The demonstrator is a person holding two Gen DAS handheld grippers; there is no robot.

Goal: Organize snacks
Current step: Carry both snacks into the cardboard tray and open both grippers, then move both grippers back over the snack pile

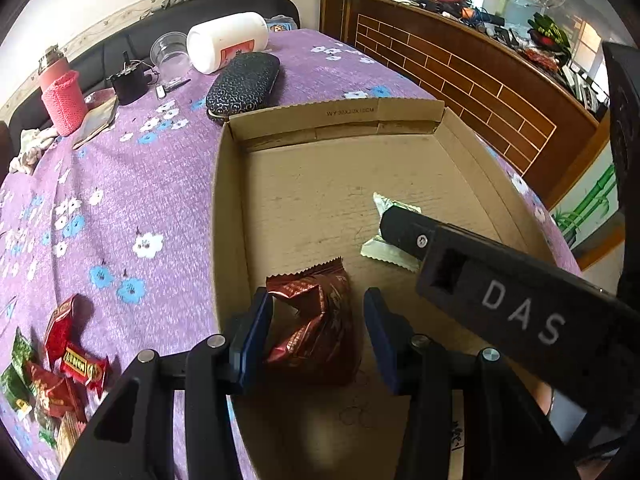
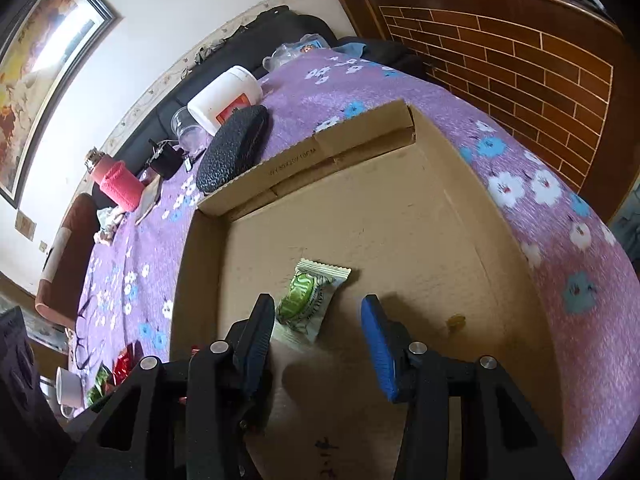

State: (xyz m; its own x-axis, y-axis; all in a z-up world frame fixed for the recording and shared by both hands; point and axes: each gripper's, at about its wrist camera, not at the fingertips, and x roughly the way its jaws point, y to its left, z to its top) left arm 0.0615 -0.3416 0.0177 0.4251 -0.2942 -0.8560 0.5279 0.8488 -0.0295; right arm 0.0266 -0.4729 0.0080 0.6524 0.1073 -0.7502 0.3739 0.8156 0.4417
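The purple flowered tablecloth (image 1: 132, 184) covered the whole table, and I had set the shallow cardboard box (image 1: 228, 208) on it close to me, open side up, so that both of my grippers could reach its floor from above. It was the collecting place, so its low walls mattered: they would keep loose packets from sliding back onto the cloth.

My left gripper (image 1: 316, 332) stood wide open just inside the near wall, its blue pads on either side of the dark red snack packet (image 1: 316, 320). The left pad seemed to brush the wrapper; nothing was clamped, and I judged the packet lay on the box floor.

My right gripper (image 2: 318, 332) was open just as wide, gripping nothing, with the green and white snack packet (image 2: 310, 300) lying flat on the cardboard just ahead of its pads, nearer the left one.

The remaining snacks (image 1: 60, 364), red and green wrappers in a small heap, sat on the cloth outside the box to my left, where I reckoned the left gripper would fetch them most easily.
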